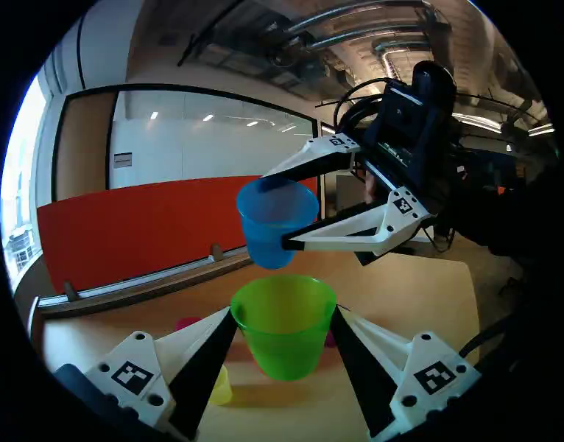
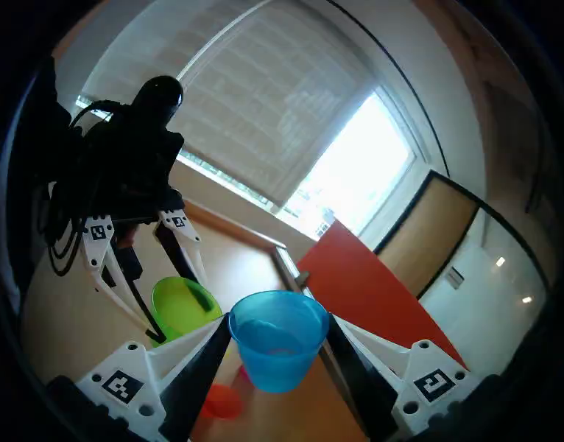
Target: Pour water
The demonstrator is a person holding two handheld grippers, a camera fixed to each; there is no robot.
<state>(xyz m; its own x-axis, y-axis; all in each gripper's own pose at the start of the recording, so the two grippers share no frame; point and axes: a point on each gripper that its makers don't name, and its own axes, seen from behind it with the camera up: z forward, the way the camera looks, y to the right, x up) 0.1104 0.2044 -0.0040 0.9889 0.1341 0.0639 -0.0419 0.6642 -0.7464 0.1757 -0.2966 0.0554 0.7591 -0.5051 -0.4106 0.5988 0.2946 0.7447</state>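
Now my right gripper (image 2: 278, 325) clenches the translucent blue plastic cup (image 2: 278, 353), near upright, just above and slightly beyond the jaws of my left gripper (image 1: 284, 318), which grasp the translucent green plastic cup (image 1: 284, 350); I judge the pour tips downward into it.

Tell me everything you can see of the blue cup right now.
The blue cup is translucent plastic, tapered, with no handle and an open rim. The right gripper clamps it by the sides, holding it roughly upright in the air, above and beyond the green cup. A little liquid seems to lie at its bottom.
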